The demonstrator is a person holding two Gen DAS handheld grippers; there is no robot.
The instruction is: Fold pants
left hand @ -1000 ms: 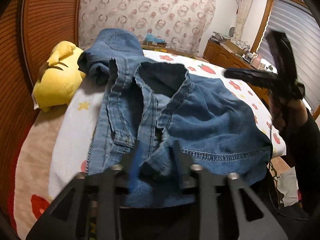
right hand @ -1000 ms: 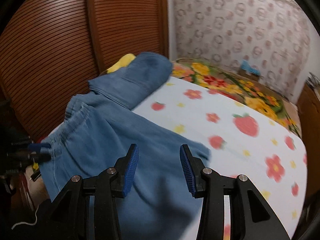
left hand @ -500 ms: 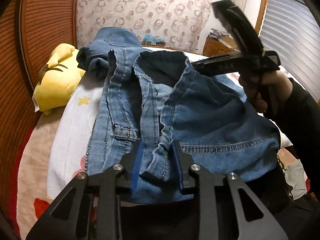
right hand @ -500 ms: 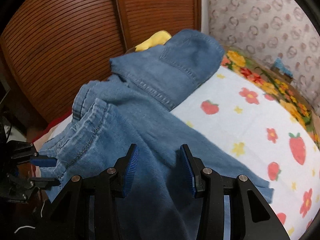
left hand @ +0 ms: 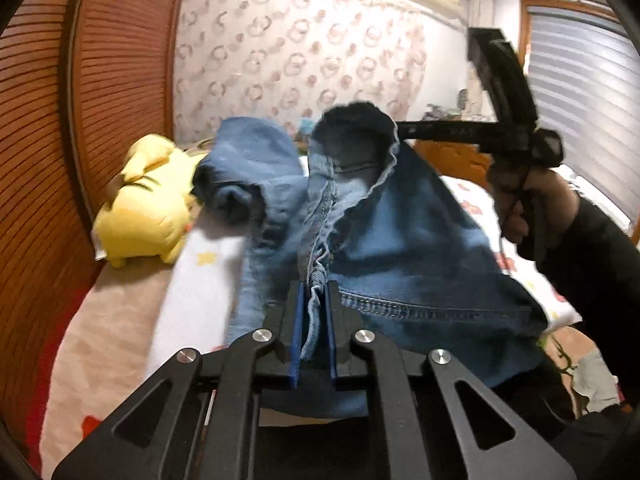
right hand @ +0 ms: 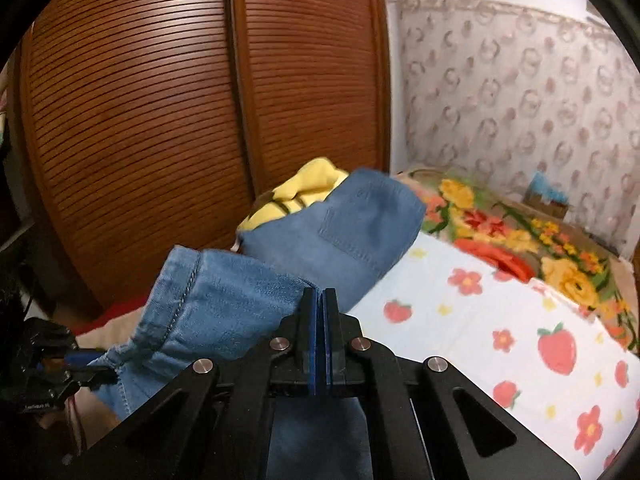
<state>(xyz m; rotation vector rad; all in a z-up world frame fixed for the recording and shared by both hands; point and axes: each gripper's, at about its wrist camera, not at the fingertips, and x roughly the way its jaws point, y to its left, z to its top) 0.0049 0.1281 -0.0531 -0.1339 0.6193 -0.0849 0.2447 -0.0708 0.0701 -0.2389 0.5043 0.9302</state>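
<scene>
Nearest the left wrist camera, the left gripper (left hand: 313,308) has a bunched seam of the jeans (left hand: 400,248) between its blue pads; its jaws are closing on that fold and the pads already press the cloth. In the right wrist view, the right gripper (right hand: 320,308) has its pads drawn together at an edge of the same denim, apparently with a thin layer pinched between them, though the cloth at the tips is hard to make out. From the left view that gripper reaches to the raised upper edge of the jeans, held by the person's hand (left hand: 528,208).

The jeans hang lifted between the two grips, the near part off the bed (right hand: 480,320), the far part with a back pocket lying crumpled on the strawberry-print sheet against a yellow plush toy (left hand: 140,208). Behind stand slatted wooden doors (right hand: 160,120).

This looks like the opening step: both ends gripped, the garment being raised to shake it flat. No fold is made yet. Next, the two hands would need to spread apart and pull the cloth taut, then lay it smooth on the sheet, clear of the toy, before folding leg onto leg.
</scene>
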